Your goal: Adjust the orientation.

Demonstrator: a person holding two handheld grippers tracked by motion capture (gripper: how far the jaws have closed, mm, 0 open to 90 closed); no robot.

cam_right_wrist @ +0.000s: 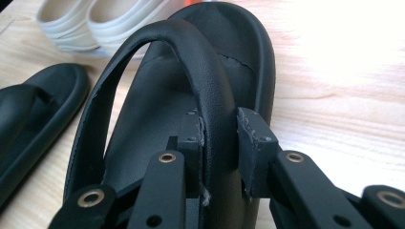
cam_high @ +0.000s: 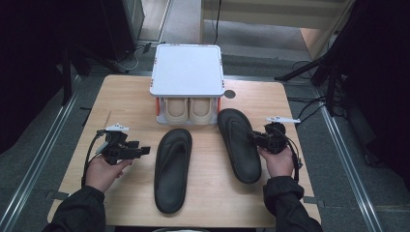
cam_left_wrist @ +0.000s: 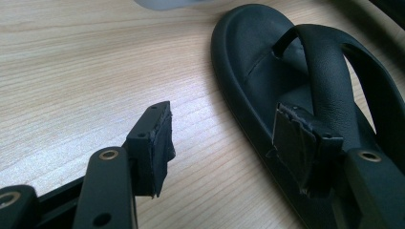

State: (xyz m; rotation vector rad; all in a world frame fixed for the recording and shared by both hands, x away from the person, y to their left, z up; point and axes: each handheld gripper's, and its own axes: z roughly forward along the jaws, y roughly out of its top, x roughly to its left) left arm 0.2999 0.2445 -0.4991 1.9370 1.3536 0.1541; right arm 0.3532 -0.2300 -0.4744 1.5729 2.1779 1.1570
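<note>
Black, soft and light, the right flip-flop (cam_high: 238,145) lies on the counter (cam_high: 125,96) before the shoe rack (cam_high: 187,67), its pliant strap (cam_right_wrist: 210,95) pinched in my right claw (cam_right_wrist: 220,143), my best hold.

A light wooden table (cam_high: 121,101) with a pale, fine grain stands on grey floor between metal floor rails. At its far edge, in the middle, sits a white shoe rack (cam_high: 187,67) with a flat square top and orange fittings at the corners; a pair of beige slippers (cam_high: 189,110) rests in its lower level, toes facing the near side. A small dark round disc (cam_high: 229,94) lies on the tabletop just beside the rack's right corner. Two black flip-flops lie in front of the rack: the left flip-flop (cam_high: 172,169) runs straight toward the near edge, while the right flip-flop (cam_high: 238,143) lies slightly angled, its toe end near the rack.
</note>
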